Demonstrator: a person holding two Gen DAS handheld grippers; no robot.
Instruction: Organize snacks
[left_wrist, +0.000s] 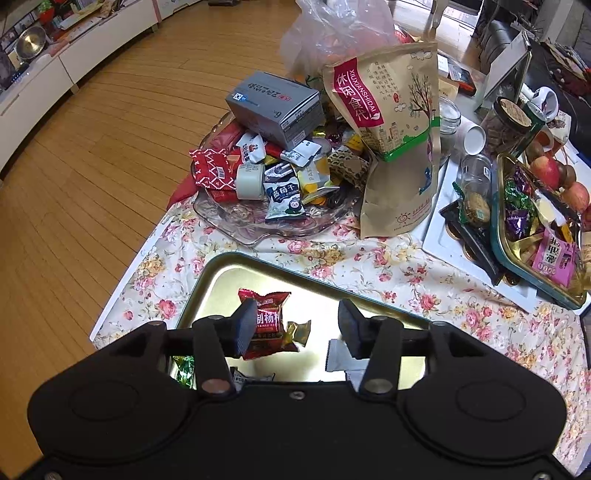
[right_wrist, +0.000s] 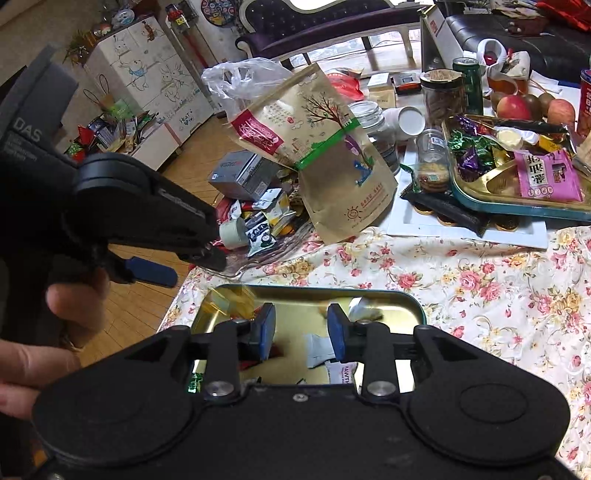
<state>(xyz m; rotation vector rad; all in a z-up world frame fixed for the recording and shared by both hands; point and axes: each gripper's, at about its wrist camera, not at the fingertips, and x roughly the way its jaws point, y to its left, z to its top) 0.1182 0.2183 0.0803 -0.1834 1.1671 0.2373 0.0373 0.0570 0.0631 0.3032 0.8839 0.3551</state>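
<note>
Over the near edge of the table, both grippers hung above the gold tin (left_wrist: 221, 273) — the left gripper (left_wrist: 297, 328) wide and empty, the right gripper (right_wrist: 301, 332) narrower, gripping nothing. Below lay the red snack packet (left_wrist: 267, 325) — judged light, crinkly and slippery, best pinched across its flat middle.

The gold-lined teal metal tin (left_wrist: 236, 266) has its near edge hidden behind the black gripper body. In the right wrist view a yellow translucent wrapped sweet (right_wrist: 231, 301) is motion-blurred (its print unreadable), and the person's hand (right_wrist: 40, 354) is cut off at the left edge.
</note>
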